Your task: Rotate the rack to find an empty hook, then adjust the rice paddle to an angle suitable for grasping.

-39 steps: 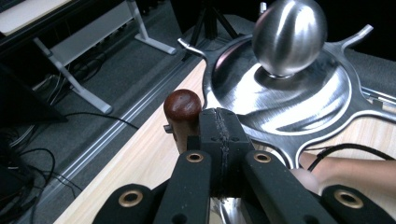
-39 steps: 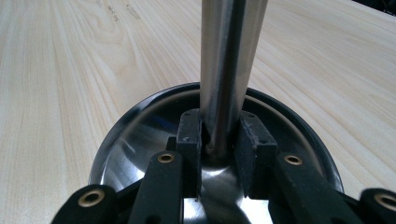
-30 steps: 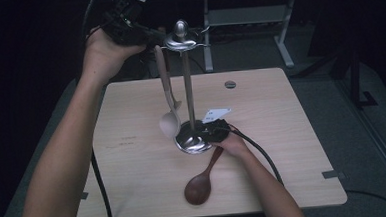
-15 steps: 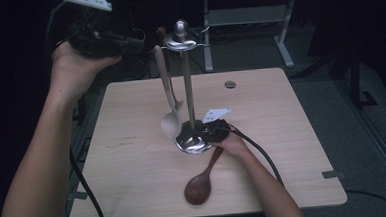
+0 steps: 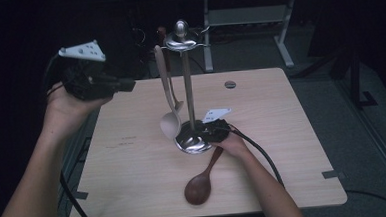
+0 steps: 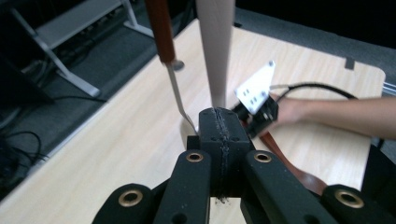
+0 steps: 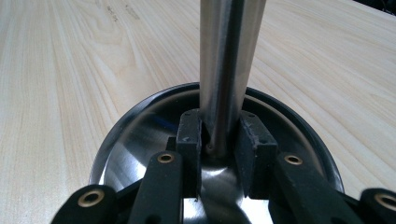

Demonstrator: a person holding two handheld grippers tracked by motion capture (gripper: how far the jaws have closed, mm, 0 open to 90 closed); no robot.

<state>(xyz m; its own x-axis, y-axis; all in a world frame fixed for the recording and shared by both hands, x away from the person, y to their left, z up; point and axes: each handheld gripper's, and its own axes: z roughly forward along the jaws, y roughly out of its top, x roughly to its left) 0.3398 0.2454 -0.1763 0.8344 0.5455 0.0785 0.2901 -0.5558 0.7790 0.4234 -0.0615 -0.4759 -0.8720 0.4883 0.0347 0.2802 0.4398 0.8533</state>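
Note:
A steel utensil stand (image 5: 187, 88) rises from a round base (image 5: 190, 142) in the middle of the wooden table (image 5: 282, 134). From its top hooks hang a pale wooden spoon (image 5: 169, 121) and a brown-handled utensil (image 6: 161, 32). A dark wooden spoon (image 5: 199, 187) lies flat in front of the base. My right gripper (image 7: 219, 135) is shut on the stand's pole (image 7: 229, 60) just above the base (image 7: 140, 135). My left gripper (image 5: 128, 84) is held in the air left of the stand, shut with nothing in it (image 6: 219, 126), pointing at the pale spoon's handle (image 6: 215, 46).
A round grommet (image 5: 230, 84) sits in the table's far side. A metal-legged frame (image 5: 256, 15) stands on the floor behind the table. The right gripper's cable (image 5: 263, 157) trails over the table toward the front edge.
My left gripper has drawn back to the left and slightly down from the stand's top. The pale spoon stays hanging. The right gripper has not moved.

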